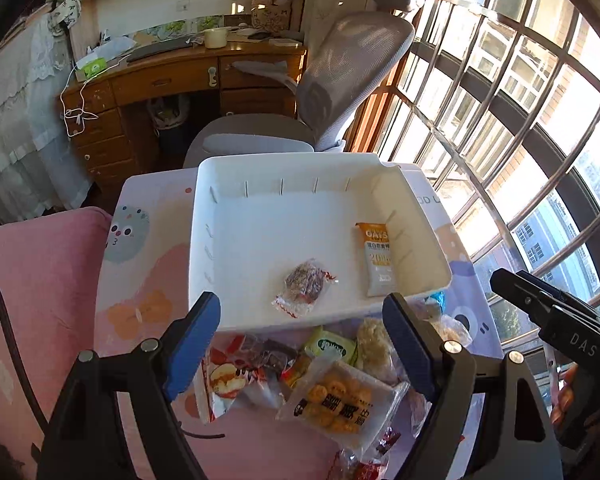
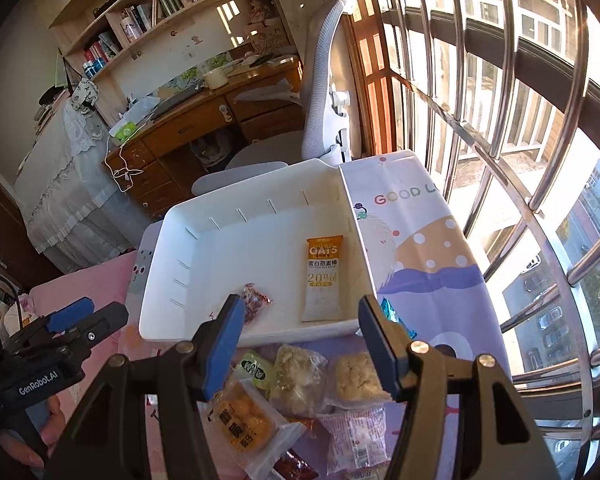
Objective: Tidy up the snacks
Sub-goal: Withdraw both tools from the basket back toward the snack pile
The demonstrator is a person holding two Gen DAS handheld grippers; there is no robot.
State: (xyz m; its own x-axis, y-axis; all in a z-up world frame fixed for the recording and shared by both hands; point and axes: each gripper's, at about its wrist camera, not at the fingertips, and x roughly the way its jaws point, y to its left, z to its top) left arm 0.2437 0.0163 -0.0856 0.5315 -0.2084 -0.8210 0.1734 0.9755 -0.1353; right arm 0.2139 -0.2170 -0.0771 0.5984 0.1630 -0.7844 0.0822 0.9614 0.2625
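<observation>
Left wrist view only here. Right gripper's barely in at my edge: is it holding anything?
Observer: No. The right gripper has its fingers open, with nothing between them, above the tray's near rim.
Operator: Pile in front of the tray: how many pale crumbly packs? My finger blocks that side.
Observer: Two pale crumbly packs, side by side, just in front of the tray.
</observation>
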